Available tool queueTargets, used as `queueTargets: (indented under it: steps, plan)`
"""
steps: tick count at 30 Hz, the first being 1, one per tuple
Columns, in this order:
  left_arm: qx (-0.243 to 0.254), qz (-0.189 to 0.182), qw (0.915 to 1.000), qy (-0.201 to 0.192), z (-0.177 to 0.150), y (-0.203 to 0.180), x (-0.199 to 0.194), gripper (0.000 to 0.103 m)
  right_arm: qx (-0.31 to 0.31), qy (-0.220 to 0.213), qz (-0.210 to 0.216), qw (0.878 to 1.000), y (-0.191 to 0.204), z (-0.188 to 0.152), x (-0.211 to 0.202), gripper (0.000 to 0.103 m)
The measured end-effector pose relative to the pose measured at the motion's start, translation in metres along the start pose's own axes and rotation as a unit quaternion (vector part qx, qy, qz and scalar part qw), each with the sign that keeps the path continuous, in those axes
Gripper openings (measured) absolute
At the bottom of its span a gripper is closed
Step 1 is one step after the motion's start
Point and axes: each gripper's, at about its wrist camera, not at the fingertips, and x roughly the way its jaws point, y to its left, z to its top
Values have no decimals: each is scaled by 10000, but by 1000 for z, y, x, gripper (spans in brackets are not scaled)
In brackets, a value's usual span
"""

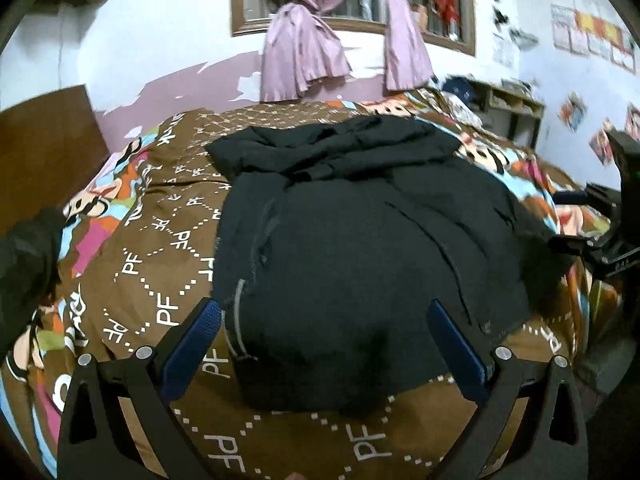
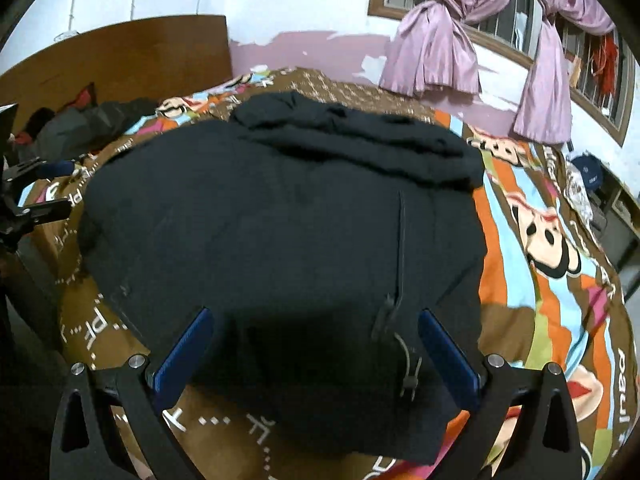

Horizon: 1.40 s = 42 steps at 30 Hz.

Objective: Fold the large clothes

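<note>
I have the large black zip-front jacket (image 1: pixel 360 240) lying spread on the bed, on top of the brown patterned bedspread with cartoon faces (image 1: pixel 160 264), its hood or collar end bunched toward the pink knotted curtains (image 1: pixel 300 52) on the far wall and its hem nearest to me. My left tool (image 1: pixel 322 320) hangs over the jacket's near hem with its blue-padded jaws spread wide and nothing between them; my right tool (image 2: pixel 314 330) is likewise wide apart and empty, over the same hem, with the jacket's zip pull just inside its right pad. As I judge it, the step in hand is taking hold of the hem at two corners for a fold. To do it well I would bring each tool down at the outer corners of the jacket rather than mid-hem, pinch both fabric layers without catching the bedspread, keep the zip cord clear of the pads, and lift both sides evenly so the fold stays square. A dark heap of clothing (image 2: pixel 80 120) lies beyond the jacket near the wooden headboard (image 2: pixel 120 56), well apart.
</note>
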Motion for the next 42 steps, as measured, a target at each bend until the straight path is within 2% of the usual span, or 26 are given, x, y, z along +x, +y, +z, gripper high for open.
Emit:
queueTargets:
  steps: [4,10,16,19,22,23,25,28,31,35,42]
  plan:
    - [91,-130,9996,237,-10,-4,9,101,-13,368,-126,9992,-3,-7,10,103]
    - [469,-195,9966,648,-26,-14,23,101,-486,736,-134,9960,0,-9,6,103]
    - [869,-223,9934,720,-39,-30,29,101,-805,1676,174,9824,2,-26,27,103]
    - [912,-166,9923,824,-43,-32,34,101,-1103,1985,-173,9737,11,-36,44,103]
    - [935,-54,9912,933,-47,-31,40,101,-1339,2145,-763,9645,16,-44,66,103]
    - [928,-37,9910,963,-48,-32,42,101,-1385,2157,-1018,9612,16,-46,75,103]
    - [904,-43,9905,1031,-51,-33,45,101,-1386,2044,-1193,9616,13,-45,83,103]
    - [966,26,9895,1077,-54,-38,48,101,-1100,1629,-1455,9696,1,-35,83,103]
    - [1089,121,9887,1027,-56,-41,49,101,-409,1226,-1123,9852,-18,-14,72,103]
    - [1185,211,9882,945,-58,-42,52,101,195,896,-639,9937,-41,36,65,103]
    - [1254,396,9883,767,-58,-43,55,101,-123,814,-374,9959,-41,93,72,103]
